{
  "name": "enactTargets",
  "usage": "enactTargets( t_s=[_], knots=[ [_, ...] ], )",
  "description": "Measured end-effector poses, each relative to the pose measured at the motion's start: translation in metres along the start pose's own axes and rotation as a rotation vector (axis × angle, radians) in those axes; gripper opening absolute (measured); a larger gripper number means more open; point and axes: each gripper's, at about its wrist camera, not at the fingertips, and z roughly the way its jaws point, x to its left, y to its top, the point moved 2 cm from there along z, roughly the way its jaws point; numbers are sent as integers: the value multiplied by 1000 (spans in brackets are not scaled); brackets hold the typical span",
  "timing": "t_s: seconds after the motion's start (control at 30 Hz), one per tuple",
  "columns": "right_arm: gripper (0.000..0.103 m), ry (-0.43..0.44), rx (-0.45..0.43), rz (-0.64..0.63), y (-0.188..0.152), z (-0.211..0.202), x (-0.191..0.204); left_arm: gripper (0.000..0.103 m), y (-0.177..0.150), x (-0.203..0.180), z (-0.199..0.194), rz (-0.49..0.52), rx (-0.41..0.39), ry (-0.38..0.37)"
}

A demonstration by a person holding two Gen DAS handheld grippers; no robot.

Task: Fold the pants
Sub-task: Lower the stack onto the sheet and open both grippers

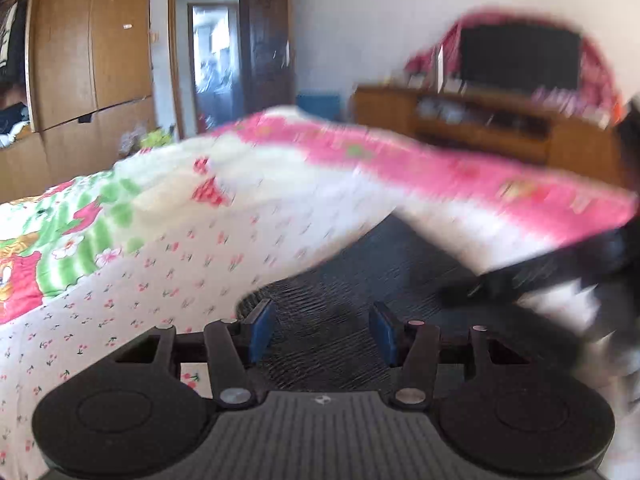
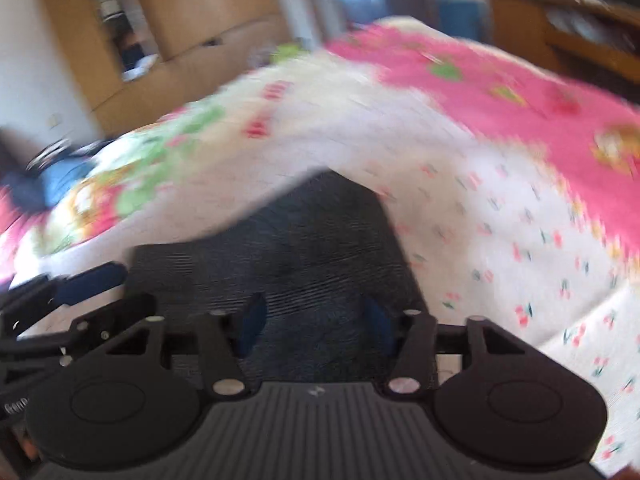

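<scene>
Floral bedspread under dark pants, which we see running away ahead of both half-open, empty grippers, left gripper and right gripper.

A home bedroom: floral-sheeted bed, wooden wardrobe, television on a cabinet.

Both views are brightly lit by daylight — the pale wall washes out near white and the doorway glows. Motion blur smears the bed cover and the TV stand, worse in the right wrist view, while each camera's own gripper body stays sharp. Fisheye distortion bends the wardrobe — corners vignette dark.
</scene>
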Motion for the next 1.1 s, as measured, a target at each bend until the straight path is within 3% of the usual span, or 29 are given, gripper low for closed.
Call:
enactTargets(
  t_s=[0.13, 0.3, 0.43, 0.53, 0.67, 0.83, 1.03, 1.1],
  knots=[
    [44, -41, -36, -31, -8, 4, -1, 69, -13, 5, 11, 25, -2, 17],
    [46, -30, -149, 17, -35, -63, 12, 69, -17, 9, -22, 16, -33, 75],
    [47, -105, -74, -43, -65, -63, 14, 70, -41, 10, -27, -48, 54, 49],
    [48, -151, -72, -35, -61, -71, 24, 69, -39, 1, -42, -35, 85, 72],
    [51, -70, -135, 5, -68, -110, 44, 70, -40, -4, -83, -100, 106, 48],
    [51, -40, -130, 28, -107, -157, 68, 79, -60, -18, -132, -106, 136, 58],
    [52, 3, -151, 62, -151, -213, 98, 103, -72, -28, -203, -109, 42, 93],
    [52, -18, -158, 31, -162, -228, 111, 103, -73, -30, -218, -127, 31, 101]
  ],
)
